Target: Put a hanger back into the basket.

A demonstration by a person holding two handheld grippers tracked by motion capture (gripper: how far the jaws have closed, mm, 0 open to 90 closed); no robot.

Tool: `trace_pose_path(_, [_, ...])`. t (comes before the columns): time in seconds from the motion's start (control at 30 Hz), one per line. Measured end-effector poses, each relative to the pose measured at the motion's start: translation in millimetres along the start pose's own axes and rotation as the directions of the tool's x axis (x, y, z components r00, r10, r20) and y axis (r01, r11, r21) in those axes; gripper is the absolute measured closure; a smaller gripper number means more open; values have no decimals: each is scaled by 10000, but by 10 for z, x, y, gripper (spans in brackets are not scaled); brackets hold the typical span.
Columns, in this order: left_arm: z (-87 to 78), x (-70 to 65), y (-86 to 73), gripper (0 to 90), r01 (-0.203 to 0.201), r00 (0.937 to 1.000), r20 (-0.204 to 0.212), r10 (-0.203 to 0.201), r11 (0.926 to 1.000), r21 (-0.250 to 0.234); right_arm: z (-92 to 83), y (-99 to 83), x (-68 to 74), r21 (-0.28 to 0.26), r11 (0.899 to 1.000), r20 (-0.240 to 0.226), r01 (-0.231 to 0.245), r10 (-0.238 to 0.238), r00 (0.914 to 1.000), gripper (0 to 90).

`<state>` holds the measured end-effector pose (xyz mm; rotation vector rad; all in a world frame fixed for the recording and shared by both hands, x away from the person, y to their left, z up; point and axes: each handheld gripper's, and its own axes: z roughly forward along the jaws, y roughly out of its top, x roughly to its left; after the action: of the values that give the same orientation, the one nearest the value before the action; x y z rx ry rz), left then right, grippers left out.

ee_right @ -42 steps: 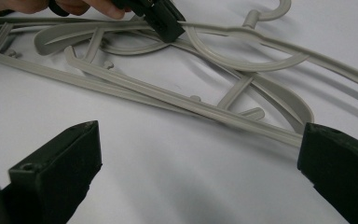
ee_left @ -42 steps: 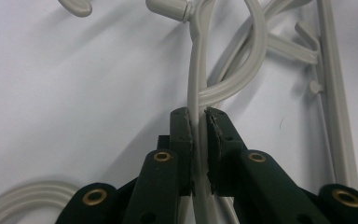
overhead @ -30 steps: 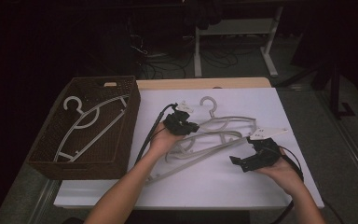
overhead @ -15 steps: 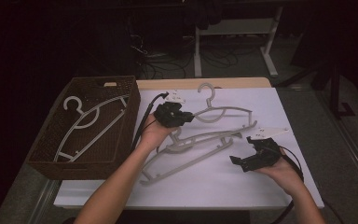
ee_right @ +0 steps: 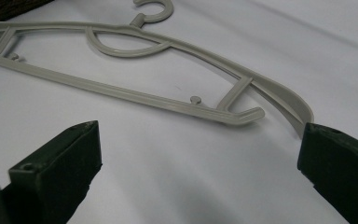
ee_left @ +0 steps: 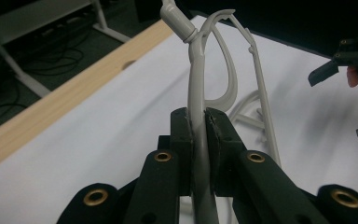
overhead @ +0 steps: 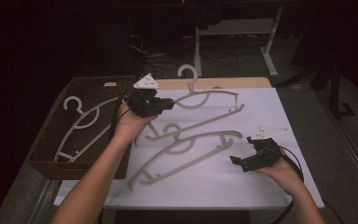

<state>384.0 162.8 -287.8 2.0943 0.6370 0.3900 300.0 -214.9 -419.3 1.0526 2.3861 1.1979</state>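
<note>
My left gripper (overhead: 165, 103) is shut on the upper arm of a grey plastic hanger (overhead: 209, 93) and holds it up over the white table, hook (overhead: 186, 72) pointing away. In the left gripper view the pads (ee_left: 216, 128) clamp the hanger's arm (ee_left: 196, 93) just below the hook. A second grey hanger (overhead: 186, 144) lies flat mid-table. My right gripper (overhead: 237, 161) rests low at the right, open, nothing between its pads; in the right gripper view (ee_right: 200, 135) the lying hanger's end (ee_right: 237, 114) is just beyond them.
A dark wicker basket (overhead: 51, 158) stands at the table's left edge with one grey hanger (overhead: 86, 119) inside. A wooden strip (overhead: 233, 83) runs along the far edge of the white cloth (overhead: 270, 112). Table legs and cables lie on the dark floor beyond.
My left gripper has risen and moved toward the far left, taking the gripped hanger up off the lying one. The right gripper has stayed put.
</note>
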Motion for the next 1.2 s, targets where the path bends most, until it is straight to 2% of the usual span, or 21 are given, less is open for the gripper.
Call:
trace_pose_path(0.17, [-391,192,-57,823,240,9988,-413,-247,9996,-158,8,1,1,46,10000,28,-22,22,10000,0])
trace_pose_path(0.33, [-793,405,-179,824,564,9940,-910,-598,9976,-396,11,2,-4,66,10000,62,-66,66,10000,0])
trace_pose_path(0.47, [-1122,589,-321,823,948,9862,-1293,-1033,9930,-701,18,-4,-8,72,9999,84,-100,99,9999,0])
trace_pose_path(0.57, [-1364,722,-439,823,1189,9766,-1701,-1320,9892,-854,19,-11,-13,99,9998,99,-167,166,9998,0])
trace_pose_path(0.73, [-1742,929,-644,823,1623,9532,-2382,-1864,9798,-1172,25,-20,-29,129,9997,142,-205,203,9997,0])
trace_pose_path(0.93, [-2082,1152,-945,823,2049,9155,-3297,-2306,9725,-1110,24,-25,-37,135,9995,156,-274,272,9995,0])
trace_pose_path(1.0, [-2157,1218,-1050,823,2234,8999,-3598,-2464,9691,-1048,25,-27,-42,141,9995,169,-285,282,9995,0])
trace_pose_path(1.1, [-2208,1302,-1216,823,2501,8825,-3903,-2624,9647,-829,29,-26,-43,173,9995,181,-282,279,9994,0])
trace_pose_path(1.2, [-2183,1377,-1381,822,2825,8658,-4117,-2844,9569,-669,39,-24,-39,203,9995,181,-243,240,9995,0])
